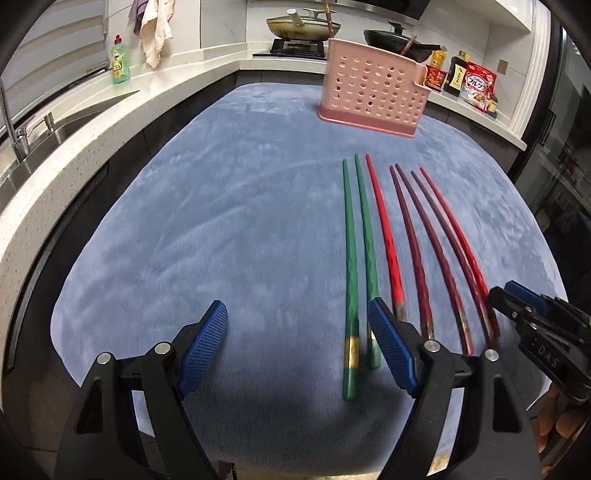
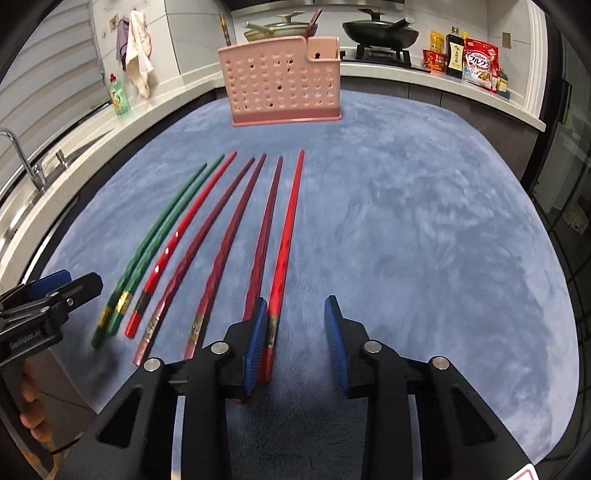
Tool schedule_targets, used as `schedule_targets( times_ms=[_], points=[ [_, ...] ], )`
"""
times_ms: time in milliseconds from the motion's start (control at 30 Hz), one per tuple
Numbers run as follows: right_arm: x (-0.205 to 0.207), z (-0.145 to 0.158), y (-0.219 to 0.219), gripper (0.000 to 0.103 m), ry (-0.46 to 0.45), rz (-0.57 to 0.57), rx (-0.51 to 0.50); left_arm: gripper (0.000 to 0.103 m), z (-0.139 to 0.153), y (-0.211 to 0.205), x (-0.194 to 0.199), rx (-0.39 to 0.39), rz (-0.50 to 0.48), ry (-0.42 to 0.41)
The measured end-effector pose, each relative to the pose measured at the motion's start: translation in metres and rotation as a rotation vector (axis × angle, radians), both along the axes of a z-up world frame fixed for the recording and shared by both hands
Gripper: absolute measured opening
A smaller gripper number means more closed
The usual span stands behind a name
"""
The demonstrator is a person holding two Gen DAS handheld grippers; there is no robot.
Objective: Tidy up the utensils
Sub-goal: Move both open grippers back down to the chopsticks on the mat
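Several chopsticks lie side by side on a blue cloth (image 1: 221,221): two green ones (image 1: 349,258) at the left, a bright red one (image 1: 384,236), dark maroon ones (image 1: 413,243) and another red one (image 2: 286,236) at the right. A pink perforated utensil holder (image 1: 369,88) stands upright at the far side, also in the right wrist view (image 2: 282,86). My left gripper (image 1: 295,343) is open and empty, left of the green chopsticks' near ends. My right gripper (image 2: 297,343) is open, with the rightmost red chopstick's near end just inside its left finger.
A white counter with a sink (image 1: 66,122) and a green soap bottle (image 1: 120,61) runs along the left. A stove with pans (image 1: 303,26) is behind the holder. Bottles and food packets (image 1: 476,83) stand at the back right.
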State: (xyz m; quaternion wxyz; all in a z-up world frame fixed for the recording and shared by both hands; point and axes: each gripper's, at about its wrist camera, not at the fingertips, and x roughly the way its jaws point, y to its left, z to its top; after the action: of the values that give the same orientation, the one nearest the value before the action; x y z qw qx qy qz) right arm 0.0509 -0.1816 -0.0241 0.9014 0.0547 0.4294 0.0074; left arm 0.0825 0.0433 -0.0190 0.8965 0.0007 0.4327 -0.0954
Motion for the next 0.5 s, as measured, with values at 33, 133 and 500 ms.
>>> schedule_targets(
  times_ms=[33, 133, 500],
  points=[
    [0.000, -0.002, 0.001, 0.028, 0.000, 0.005, 0.005, 0.075, -0.002, 0.000, -0.001, -0.003, 0.000, 0.005],
    [0.000, -0.004, 0.006, 0.026, 0.004, 0.015, -0.014, 0.073, -0.005, 0.001, -0.003, -0.013, -0.005, 0.013],
    [-0.006, -0.009, 0.003, 0.019, 0.008, 0.007, -0.008, 0.070, -0.016, -0.006, -0.007, 0.035, -0.023, 0.014]
  ],
)
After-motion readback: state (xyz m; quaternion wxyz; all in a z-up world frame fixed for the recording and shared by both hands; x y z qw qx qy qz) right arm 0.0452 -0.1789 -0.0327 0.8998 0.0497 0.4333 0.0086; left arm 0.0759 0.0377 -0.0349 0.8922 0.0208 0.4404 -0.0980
